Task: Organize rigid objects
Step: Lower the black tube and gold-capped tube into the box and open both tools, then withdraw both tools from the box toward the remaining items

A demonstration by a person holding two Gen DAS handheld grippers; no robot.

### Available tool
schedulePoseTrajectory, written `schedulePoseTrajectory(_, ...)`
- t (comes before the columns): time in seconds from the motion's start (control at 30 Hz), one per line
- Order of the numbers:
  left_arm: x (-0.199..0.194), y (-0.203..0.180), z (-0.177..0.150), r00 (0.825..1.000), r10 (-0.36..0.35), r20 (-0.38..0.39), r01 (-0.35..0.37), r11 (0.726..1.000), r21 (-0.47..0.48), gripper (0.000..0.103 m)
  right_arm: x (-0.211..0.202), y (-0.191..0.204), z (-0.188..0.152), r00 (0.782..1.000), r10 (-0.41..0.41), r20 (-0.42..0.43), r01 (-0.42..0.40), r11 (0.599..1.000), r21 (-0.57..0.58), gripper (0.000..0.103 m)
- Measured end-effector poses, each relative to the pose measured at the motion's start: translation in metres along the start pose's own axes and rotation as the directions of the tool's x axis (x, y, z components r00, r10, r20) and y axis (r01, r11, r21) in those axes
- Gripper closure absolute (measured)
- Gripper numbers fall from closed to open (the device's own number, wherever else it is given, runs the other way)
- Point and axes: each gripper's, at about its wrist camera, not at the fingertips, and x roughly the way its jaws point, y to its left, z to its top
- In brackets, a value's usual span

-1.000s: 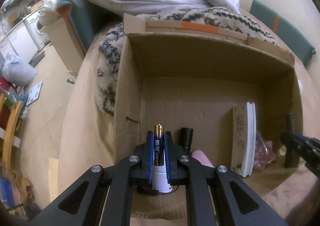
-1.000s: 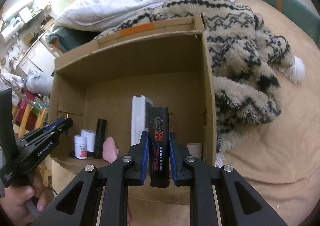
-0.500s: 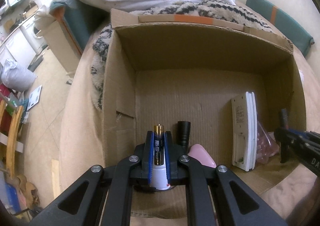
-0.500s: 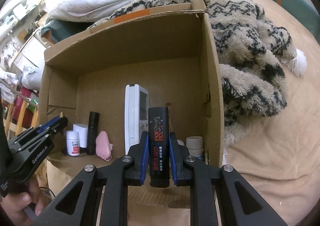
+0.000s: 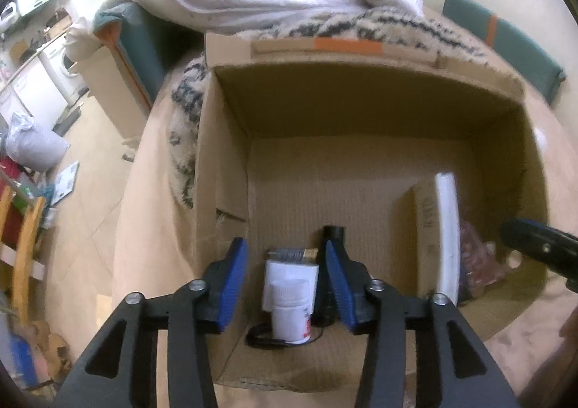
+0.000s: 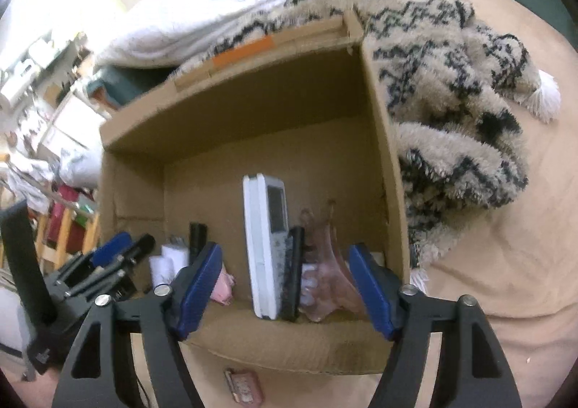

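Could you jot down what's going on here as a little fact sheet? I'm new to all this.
Container: cardboard box on its side
Left claw: open, holding nothing
Right claw: open, holding nothing
By left claw: white bottle, black tube
By right claw: white remote, slim black object leaning on it, clear hair clip
Behind box: patterned blanket

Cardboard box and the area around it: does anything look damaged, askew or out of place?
Two things. The cardboard box has a ragged tear in its left wall, low down. A small pinkish item lies outside the box, in front of its opening, seen in the right wrist view; too blurred to identify. Items inside stand upright.
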Motion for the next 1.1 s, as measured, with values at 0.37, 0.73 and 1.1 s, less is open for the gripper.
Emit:
schedulePoseTrajectory(0.37,-0.024,0.003,-0.001,0.999,-0.008,0.051,0.007,1.000,0.013,0.042,-0.010,0.000,-0.002,1.000,0.002,0.021,-0.003,1.000,0.010,0.026)
schedulePoseTrajectory(0.73,-0.055,0.018,-0.007,0.999,-0.010,0.046,0.012,0.998,-0.059,0.042,-0.040,0.000,-0.017,0.999,0.004,0.052,-0.004,1.000,0.006,0.026)
schedulePoseTrajectory(1.1,-0.058,0.032,-0.054,0.995,-0.013,-0.100,0.003,0.995,-0.096,0.042,-0.045,0.008,-0.058,0.999,0.036,-0.028,-0.036,0.999,-0.002,0.026)
